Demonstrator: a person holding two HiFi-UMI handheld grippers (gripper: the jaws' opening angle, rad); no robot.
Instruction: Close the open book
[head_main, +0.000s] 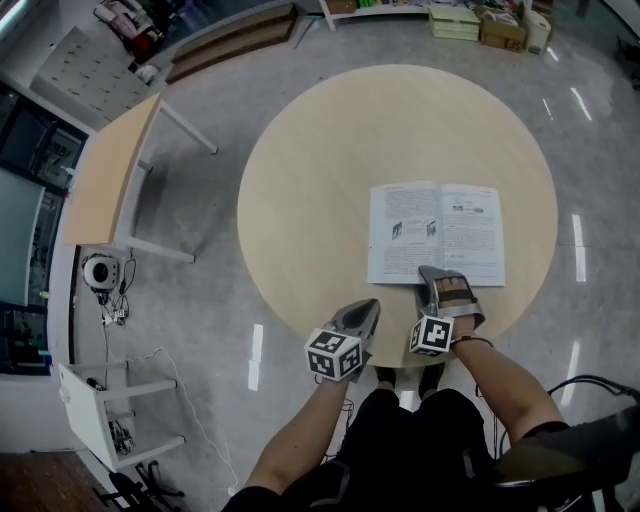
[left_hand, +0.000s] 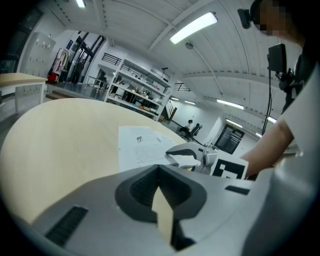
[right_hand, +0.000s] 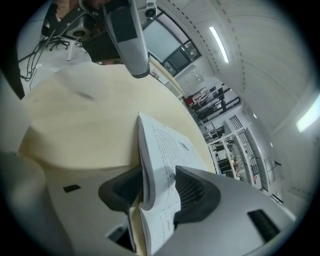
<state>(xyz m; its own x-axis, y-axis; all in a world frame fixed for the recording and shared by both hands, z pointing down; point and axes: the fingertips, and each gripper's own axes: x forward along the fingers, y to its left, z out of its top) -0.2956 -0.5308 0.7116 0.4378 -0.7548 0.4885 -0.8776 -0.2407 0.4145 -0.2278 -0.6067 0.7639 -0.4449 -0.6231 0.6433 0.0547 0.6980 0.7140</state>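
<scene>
Danger here lies mostly in the grip. The right gripper (right_hand: 158, 186) has its jaws pressed together on the near edge of the open book with white printed pages (right_hand: 167, 150), and in its own view a curved bundle of leaves stands between the two dark pads. We cannot tell if the cover is in this bundle. If only inner leaves are held, swinging them over would just turn some pages and the book would remain open. Thin paper pinched like this may also crease or tear when it is pulled quickly.

In the head view the book (head_main: 435, 232) lies flat in the lower right part of the round table of pale wood (head_main: 330, 170). The right gripper (head_main: 438, 278) meets the book's bottom edge close to the spine. A hold so near the spine gives, we think, poor leverage, so the far corners may droop or fan out.

The left gripper (head_main: 369, 307) hovers at the bottom edge of the table, apart from the book. Its jaws are together with nothing inside (left_hand: 159, 170). Nothing presses the book down, so it could slide on the smooth wood.
</scene>
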